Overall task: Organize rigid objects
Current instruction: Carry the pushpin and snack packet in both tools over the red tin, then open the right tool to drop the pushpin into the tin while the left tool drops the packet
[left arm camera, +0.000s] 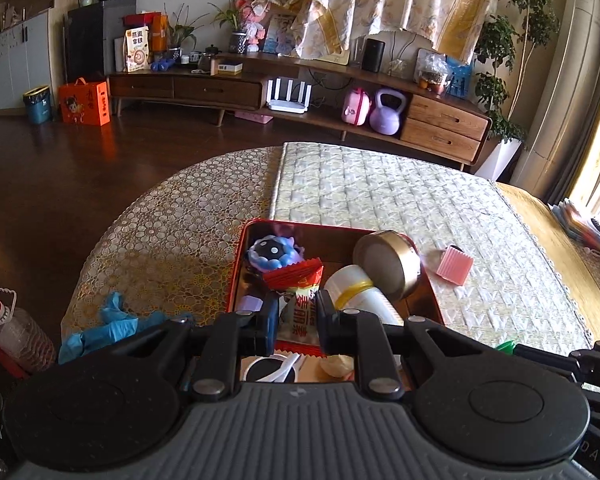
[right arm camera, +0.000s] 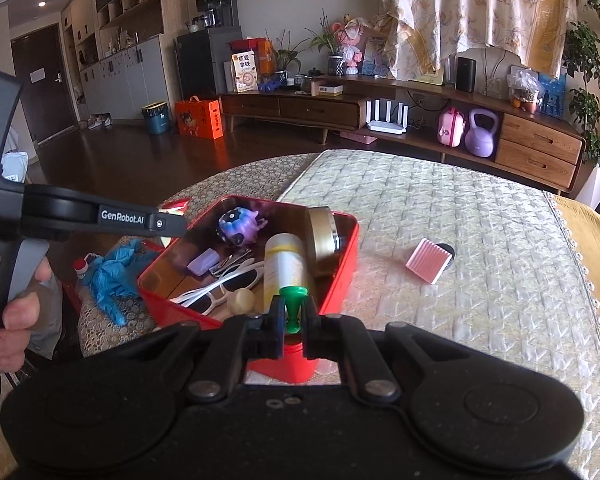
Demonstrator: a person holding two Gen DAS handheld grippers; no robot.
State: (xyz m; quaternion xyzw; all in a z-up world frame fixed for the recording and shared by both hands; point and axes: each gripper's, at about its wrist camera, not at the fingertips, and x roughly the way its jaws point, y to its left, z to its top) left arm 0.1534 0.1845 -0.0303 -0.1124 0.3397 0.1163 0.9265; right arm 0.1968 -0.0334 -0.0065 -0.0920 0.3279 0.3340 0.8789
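Left hand-held gripper [left arm camera: 297,320] hovered over the near end of the red tin [left arm camera: 255,227], its jaws nearly closed and pinching a red-and-white snack packet [left arm camera: 300,304] that stuck out beyond the tips, presumably poised so it could drop in with the rest. Right hand-held gripper [right arm camera: 293,316] sat low at the tin's near wall, jaws pressed together on a small green peg-shaped piece [right arm camera: 293,300], probably also bound for the tin. Just ahead of both tips, the tin held a purple-blue toy [right arm camera: 239,224], a white bottle with a yellow band [right arm camera: 283,264] and a gold-rimmed round jar [right arm camera: 320,240] tipped against the far wall. Off to the right of the tips, out on the quilted surface [right arm camera: 460,208], a pink ribbed block [right arm camera: 430,260] lay against a dark disc, not yet collected. From the right wrist came what the packet hid from the left: white sunglasses [right arm camera: 219,292], a lilac bar [right arm camera: 203,260], nail clippers [right arm camera: 229,262], and a hand [right arm camera: 15,300] squeezing the other tool's trigger. Only the left wrist view showed the packet, and blue plastic gloves [left arm camera: 111,324] to the left of its jaws.
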